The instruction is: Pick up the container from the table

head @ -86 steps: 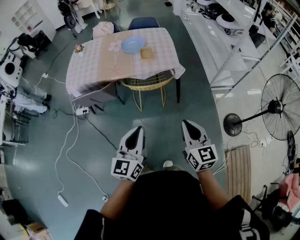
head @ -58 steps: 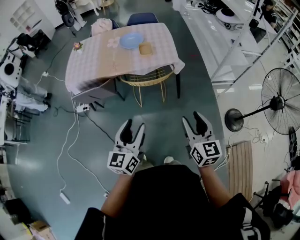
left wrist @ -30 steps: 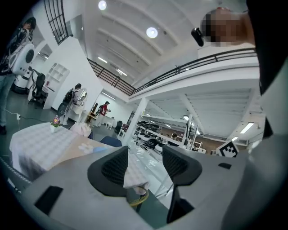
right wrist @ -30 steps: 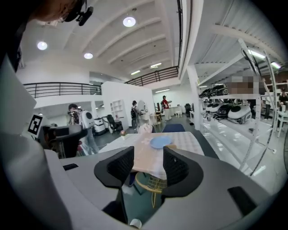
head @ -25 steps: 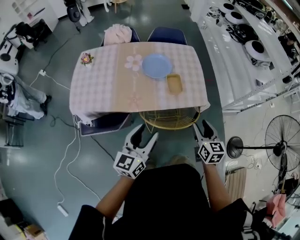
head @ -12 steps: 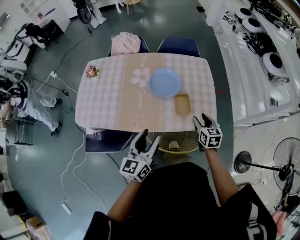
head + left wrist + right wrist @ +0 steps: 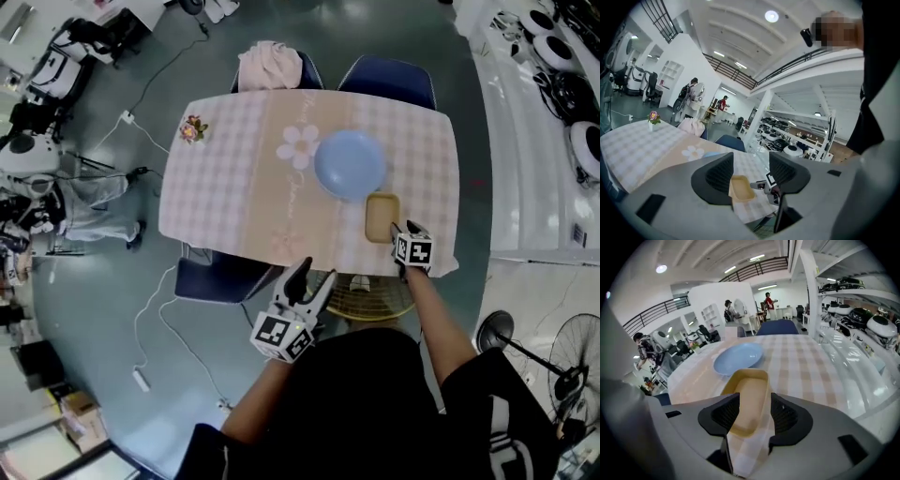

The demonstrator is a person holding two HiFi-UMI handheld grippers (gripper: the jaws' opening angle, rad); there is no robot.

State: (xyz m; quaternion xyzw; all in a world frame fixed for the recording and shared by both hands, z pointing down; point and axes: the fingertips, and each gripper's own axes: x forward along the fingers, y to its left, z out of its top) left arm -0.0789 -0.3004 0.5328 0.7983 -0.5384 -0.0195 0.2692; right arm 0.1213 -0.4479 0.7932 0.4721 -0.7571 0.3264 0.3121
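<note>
Container [image 7: 748, 397] on desk [image 7: 225, 192], long axis running away toward plate [image 7: 350, 164]. Right hand-held gripper [image 7: 407, 231] open, jaws astride near end. Left hand-held gripper [image 7: 315, 271] open, empty.

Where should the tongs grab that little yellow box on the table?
Probably across its narrow width at the near short end, one tip outside each long wall. The box is open-topped and points lengthwise away from the near edge of the table. So come in from that edge, where the open right tongs line up with it. The blue plate sits close by its far end.
</note>
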